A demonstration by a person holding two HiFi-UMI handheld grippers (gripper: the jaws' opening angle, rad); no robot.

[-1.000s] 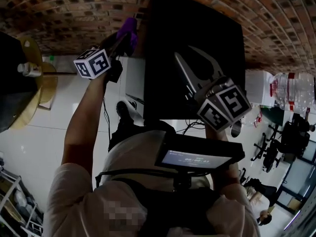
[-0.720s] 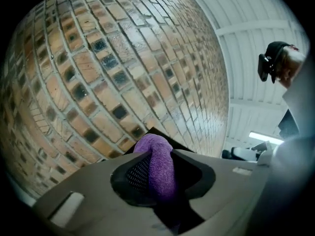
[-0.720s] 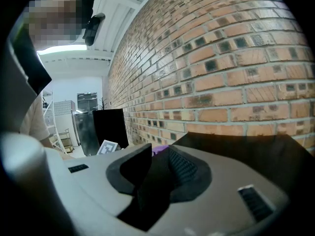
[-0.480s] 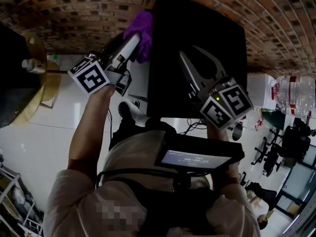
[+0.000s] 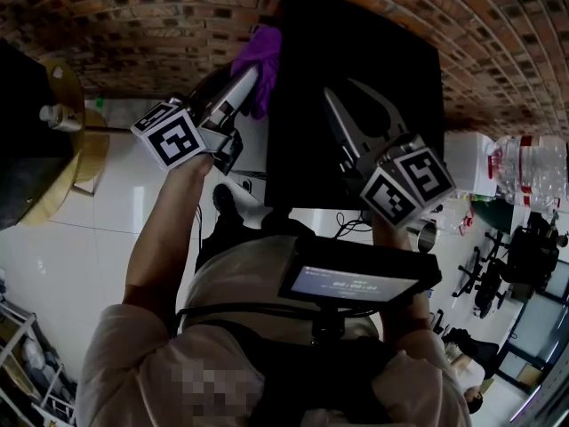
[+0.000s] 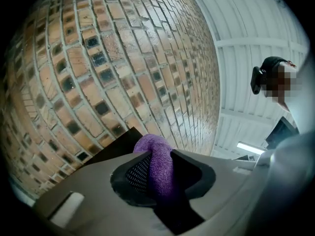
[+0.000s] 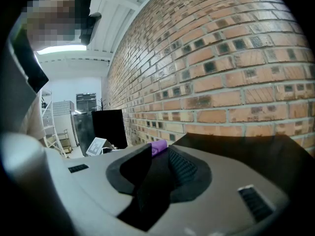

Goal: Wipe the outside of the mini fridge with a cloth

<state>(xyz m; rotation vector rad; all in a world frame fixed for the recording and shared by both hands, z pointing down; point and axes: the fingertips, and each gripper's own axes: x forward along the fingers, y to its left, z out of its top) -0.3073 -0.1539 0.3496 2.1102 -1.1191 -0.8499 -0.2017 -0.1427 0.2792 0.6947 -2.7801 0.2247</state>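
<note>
— Two grippers are up by the mini fridge (image 5: 391, 52); which one has the cloth (image 5: 260, 50)?

— The left gripper (image 6: 160, 161). Its jaws are clamped on the purple cloth, which runs up between the two pads and bulges out past the tips in a rounded wad.

— Where does that wad sit against the fridge?

— In the head view it is at the left edge of the black fridge, close to the brick wall (image 5: 133, 25). The left gripper view shows a dark corner of the fridge just behind the cloth. I can't tell whether the cloth actually presses on the surface.

— What about the right gripper (image 5: 341, 92)?

— It hangs over the fridge's dark top, to the right of the cloth and apart from it. Its jaws stand a little way apart with nothing between the pads. In its own view a small piece of the purple cloth shows beyond the tips, and the fridge's dark surface lies to the right below the bricks.

— Which way does the left one point?

— Slightly upward, towards the wall.
</note>
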